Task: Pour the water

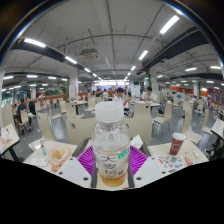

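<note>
tongs [112, 160] clamped on bottle [112, 140], pads [88, 158] pressing both sides

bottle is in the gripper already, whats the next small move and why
Probably carry the bottle toward the cup that stands on the table ahead and to the side. The gripper is shut on the bottle: both pink pads press its sides. The bottle is upright, its white cap on, with amber liquid low inside. The cap will likely need to come off before any pour.
</note>
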Action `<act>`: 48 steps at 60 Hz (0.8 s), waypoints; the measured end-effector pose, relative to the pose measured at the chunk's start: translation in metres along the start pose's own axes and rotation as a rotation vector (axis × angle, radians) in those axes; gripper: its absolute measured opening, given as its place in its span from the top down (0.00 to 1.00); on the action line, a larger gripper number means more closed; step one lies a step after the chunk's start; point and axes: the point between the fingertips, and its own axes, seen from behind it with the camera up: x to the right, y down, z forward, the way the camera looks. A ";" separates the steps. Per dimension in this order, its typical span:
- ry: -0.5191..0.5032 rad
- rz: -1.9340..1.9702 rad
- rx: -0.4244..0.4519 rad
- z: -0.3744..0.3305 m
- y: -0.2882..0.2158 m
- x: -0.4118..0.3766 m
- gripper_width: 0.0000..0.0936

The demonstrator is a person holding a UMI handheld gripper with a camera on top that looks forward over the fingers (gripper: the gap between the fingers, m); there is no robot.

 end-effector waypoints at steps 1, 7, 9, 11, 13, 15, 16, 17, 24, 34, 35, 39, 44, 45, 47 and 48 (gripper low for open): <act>0.004 -0.016 -0.011 0.000 0.008 0.006 0.56; 0.012 -0.051 -0.062 0.006 0.052 0.031 0.56; 0.006 -0.051 -0.076 0.008 0.063 0.037 0.56; 0.006 -0.043 -0.088 0.009 0.072 0.042 0.56; 0.005 -0.031 -0.096 0.015 0.085 0.045 0.56; -0.001 -0.021 -0.106 0.016 0.093 0.049 0.56; -0.002 -0.016 -0.111 0.016 0.098 0.051 0.56; -0.002 -0.012 -0.116 0.016 0.101 0.053 0.56; -0.008 0.000 -0.143 0.019 0.131 0.056 0.56; -0.008 0.022 -0.106 0.011 0.131 0.055 0.45; -0.010 0.022 -0.107 0.014 0.132 0.056 0.43; -0.008 0.038 -0.154 0.012 0.139 0.057 0.35; -0.015 0.057 -0.221 0.001 0.144 0.056 0.10; -0.015 0.058 -0.230 -0.003 0.144 0.057 0.12; -0.006 0.061 -0.245 -0.015 0.142 0.057 0.12; -0.002 0.061 -0.253 -0.021 0.141 0.058 0.11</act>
